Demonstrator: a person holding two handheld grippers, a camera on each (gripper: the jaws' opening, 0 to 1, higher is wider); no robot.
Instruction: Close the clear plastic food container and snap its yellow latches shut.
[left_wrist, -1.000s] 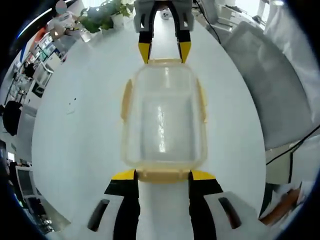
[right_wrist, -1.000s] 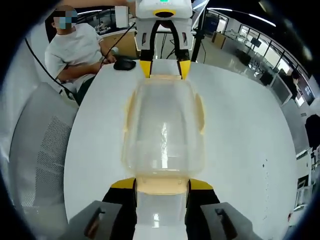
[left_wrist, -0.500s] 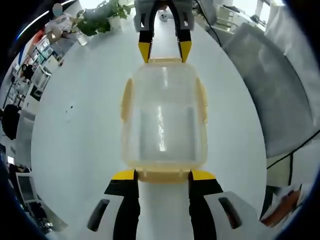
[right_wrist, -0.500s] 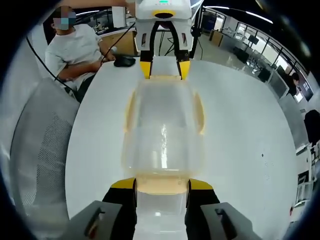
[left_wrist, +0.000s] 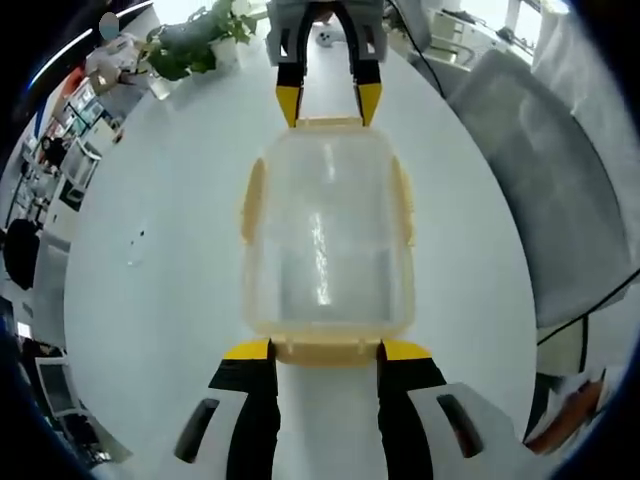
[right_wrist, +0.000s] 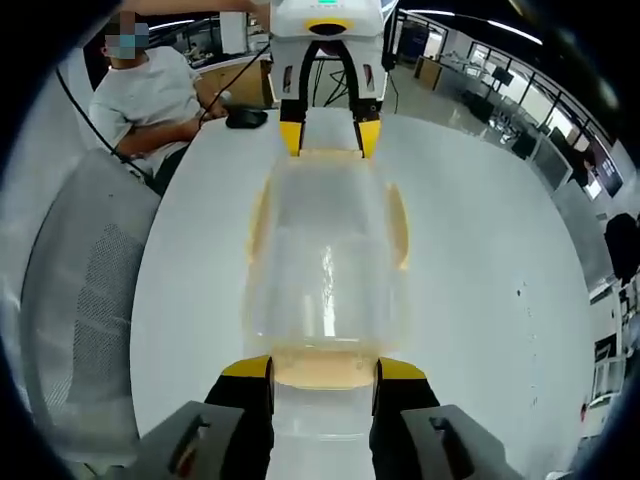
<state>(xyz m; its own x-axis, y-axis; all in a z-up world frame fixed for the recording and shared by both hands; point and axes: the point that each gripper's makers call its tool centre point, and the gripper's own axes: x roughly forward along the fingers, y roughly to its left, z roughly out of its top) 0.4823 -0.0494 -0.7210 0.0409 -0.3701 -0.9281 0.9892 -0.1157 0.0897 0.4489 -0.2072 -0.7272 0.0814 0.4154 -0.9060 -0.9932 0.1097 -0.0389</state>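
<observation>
A clear plastic food container (left_wrist: 325, 240) with its lid on lies lengthwise over the white table (left_wrist: 150, 250). Yellow latches (left_wrist: 252, 200) run along its long sides, and I cannot tell whether they are snapped down. In the left gripper view, my left gripper (left_wrist: 325, 350) is shut on the near yellow end latch (left_wrist: 325, 351). At the far end, my right gripper (left_wrist: 328, 103) grips the opposite latch. In the right gripper view, the same container (right_wrist: 325, 250) sits between my right gripper (right_wrist: 323, 368), at its near end latch, and my left gripper (right_wrist: 328, 138) at the far end.
A grey mesh chair (left_wrist: 540, 180) stands at the table's edge, with a potted plant (left_wrist: 195, 35) at the far end. In the right gripper view, a person in a white shirt (right_wrist: 150, 100) sits behind the table by a black mouse (right_wrist: 245, 118). A grey chair (right_wrist: 80, 320) is on the left.
The room and table have slid a little behind the container in both views. The container and both grippers keep the same places relative to each other.
</observation>
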